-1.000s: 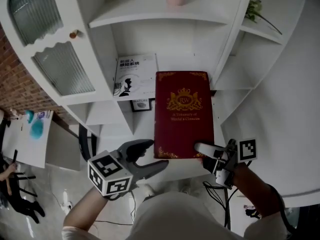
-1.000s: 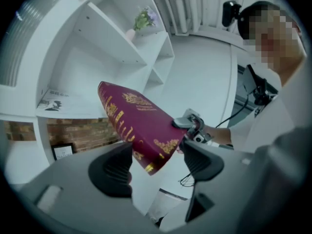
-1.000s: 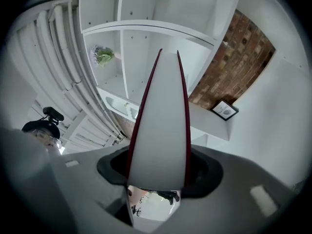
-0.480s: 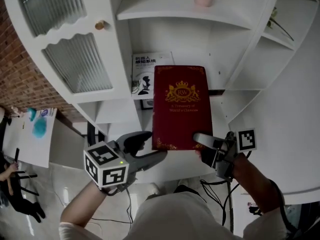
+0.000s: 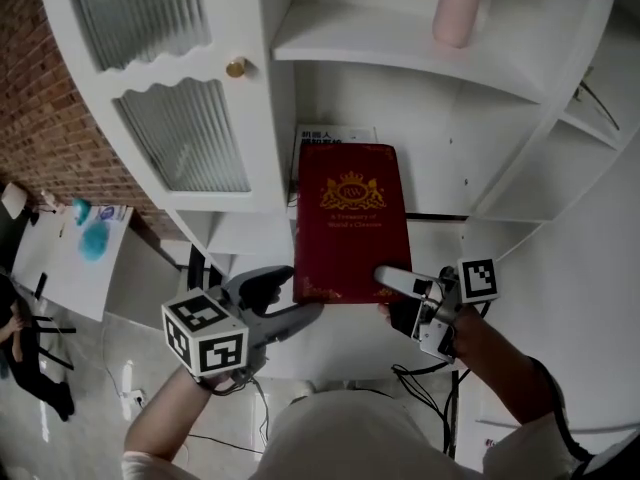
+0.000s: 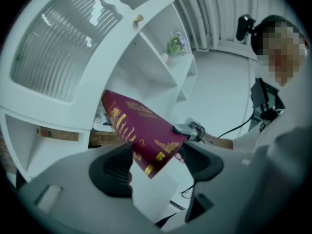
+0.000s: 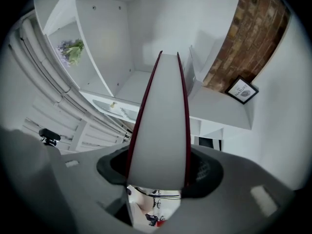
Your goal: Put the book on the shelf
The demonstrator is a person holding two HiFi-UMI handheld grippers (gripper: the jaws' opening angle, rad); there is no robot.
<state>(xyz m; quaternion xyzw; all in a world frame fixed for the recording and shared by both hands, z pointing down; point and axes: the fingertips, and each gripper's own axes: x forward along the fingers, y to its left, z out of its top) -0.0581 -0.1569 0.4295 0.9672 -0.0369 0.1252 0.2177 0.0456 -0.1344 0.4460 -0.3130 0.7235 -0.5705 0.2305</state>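
Observation:
A dark red book (image 5: pixel 350 220) with gold print is held up flat before the white shelf unit (image 5: pixel 400 43). My right gripper (image 5: pixel 390 290) is shut on its lower right corner; in the right gripper view the book's page edge (image 7: pixel 161 126) runs out from between the jaws of that gripper (image 7: pixel 158 172). My left gripper (image 5: pixel 290 299) stands open at the lower left corner. In the left gripper view that corner of the book (image 6: pixel 139 128) shows between the wide-apart jaws of the left gripper (image 6: pixel 156 167), apart from both pads.
A white book (image 5: pixel 335 135) leans in the compartment behind the red one. A pink vase (image 5: pixel 456 8) stands on the shelf above. A ribbed glass door (image 5: pixel 185 133) with a brass knob (image 5: pixel 237 67) is at the left. A plant (image 7: pixel 72 50) sits in a side compartment, a framed picture (image 7: pixel 242 90) lower down.
The red book has moved left against the shelf unit and now covers most of the white book. Both grippers keep their places at its lower corners.

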